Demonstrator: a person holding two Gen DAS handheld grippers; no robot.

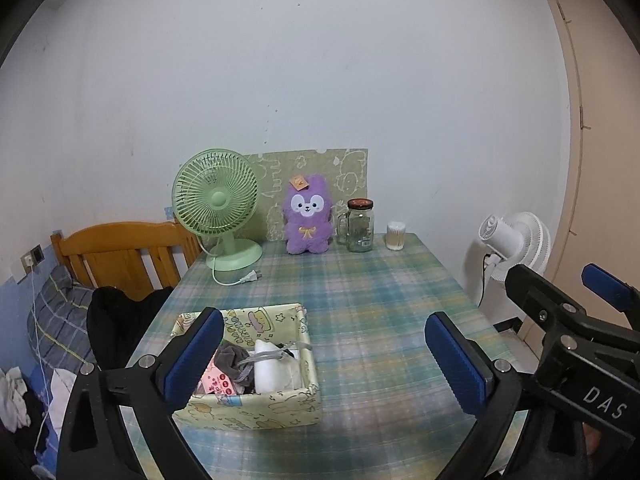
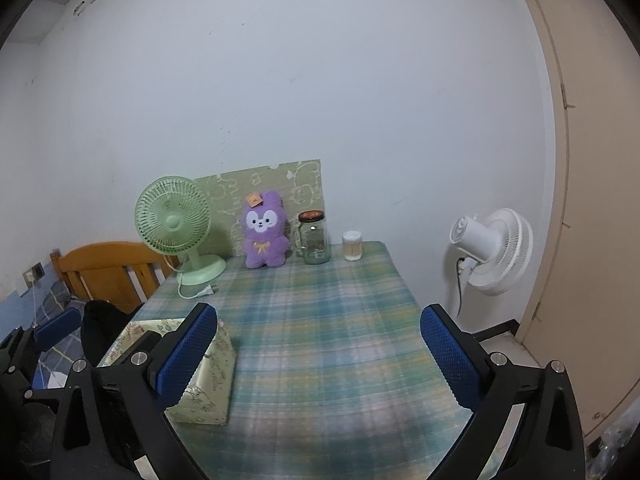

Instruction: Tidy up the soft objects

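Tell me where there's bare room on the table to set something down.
Free: the cloth between the box and the right edge, up to the back row. Crowded: the back edge, with fan, plush, jar and small cup.

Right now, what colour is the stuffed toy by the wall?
Purple, with a white face; the stuffed toy shows best in the left wrist view.

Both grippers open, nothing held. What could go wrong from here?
1. The purple plush stands right beside the glass jar; a wide grab there may tip the jar.
2. The green fan's loose cord lies on the table and might snag.
3. The fabric box looks fairly full, so another item may spill out.
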